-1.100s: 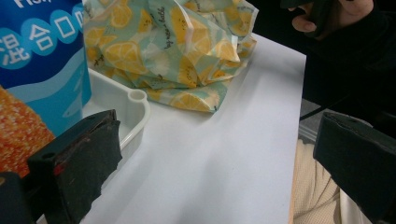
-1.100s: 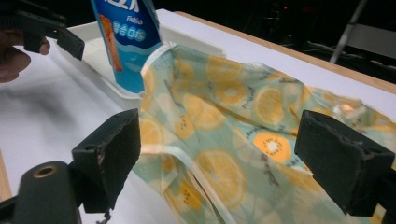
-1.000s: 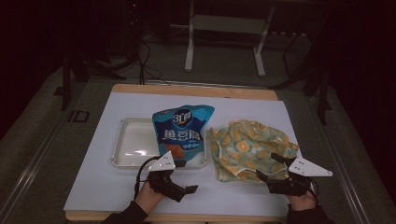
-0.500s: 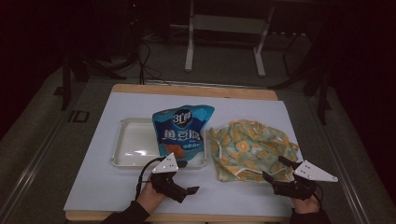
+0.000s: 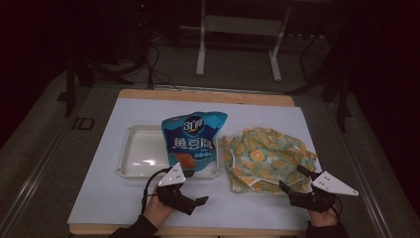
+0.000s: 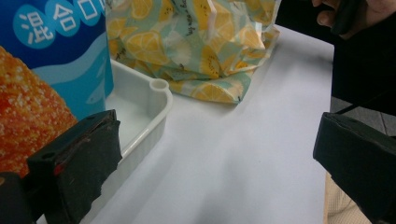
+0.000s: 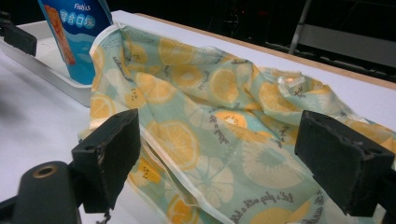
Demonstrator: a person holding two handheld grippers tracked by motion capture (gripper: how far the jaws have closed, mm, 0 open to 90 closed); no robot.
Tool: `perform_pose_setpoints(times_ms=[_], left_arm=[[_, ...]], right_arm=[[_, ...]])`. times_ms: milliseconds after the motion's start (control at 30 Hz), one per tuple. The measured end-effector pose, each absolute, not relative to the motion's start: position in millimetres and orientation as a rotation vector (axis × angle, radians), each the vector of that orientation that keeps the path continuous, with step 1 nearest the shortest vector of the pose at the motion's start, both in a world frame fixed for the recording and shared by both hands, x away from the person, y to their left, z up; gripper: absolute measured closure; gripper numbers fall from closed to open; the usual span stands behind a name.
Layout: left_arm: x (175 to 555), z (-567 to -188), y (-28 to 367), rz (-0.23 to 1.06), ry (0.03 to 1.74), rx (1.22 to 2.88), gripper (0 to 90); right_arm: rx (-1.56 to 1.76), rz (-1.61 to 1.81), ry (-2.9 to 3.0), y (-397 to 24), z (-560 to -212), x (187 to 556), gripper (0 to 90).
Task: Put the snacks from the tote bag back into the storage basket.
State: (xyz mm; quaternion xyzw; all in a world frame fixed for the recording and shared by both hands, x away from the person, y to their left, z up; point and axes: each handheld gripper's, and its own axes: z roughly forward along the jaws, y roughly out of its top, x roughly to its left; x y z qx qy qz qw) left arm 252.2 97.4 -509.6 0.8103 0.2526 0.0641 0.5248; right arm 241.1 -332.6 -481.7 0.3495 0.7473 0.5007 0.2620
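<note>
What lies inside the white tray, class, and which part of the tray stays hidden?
The blue snack bag lies in the white tray, over its right side. The tray floor beneath the bag is covered; the left part is bare.

blue snack bag (image 5: 192, 140) propped in white tray (image 5: 138, 157), crumpled lemon-print bag (image 5: 265, 157) just beside it

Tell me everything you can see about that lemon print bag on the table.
The lemon print bag is soft, glossy and thin, pale teal with orange and yellow citrus slices, small script lettering and a cream edge. It lies crumpled and flat on the white table cover, beside the white tray, its left edge against the tray. The right gripper sits open at its near edge.
</note>
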Motion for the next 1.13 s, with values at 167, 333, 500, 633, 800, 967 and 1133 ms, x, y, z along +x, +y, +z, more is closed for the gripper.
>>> perform_pose_setpoints(times_ms=[167,333,500,633,800,967,1133], left_arm=[[251.6,-511.7,97.8,0.159,0.608,1.945,1.3],[250.3,-510.8,98.8,0.174,0.589,1.92,1.3],[249.9,-511.2,99.3,0.184,0.587,1.918,1.4],[249.5,-511.3,99.6,0.195,0.59,1.919,1.4],[249.6,-512.1,99.6,0.193,0.591,1.925,1.3],[249.0,-512.3,99.0,0.201,0.592,1.931,1.4],[249.4,-512.3,99.5,0.201,0.594,1.927,1.4]], right_arm=[[0.97,1.357,2.005,-334.8,-482.9,241.9,14.0],[0.982,1.365,1.994,-336.6,-482.3,241.6,14.0],[0.979,1.357,1.998,-336.0,-483.2,242.3,14.0],[0.972,1.356,1.998,-335.1,-483.1,242.1,14.0],[0.983,1.333,1.994,-335.5,-484.2,243.3,14.0],[0.961,1.339,1.983,-335.2,-482.8,241.9,14.0],[0.953,1.336,1.993,-334.3,-484.1,242.8,13.9]])
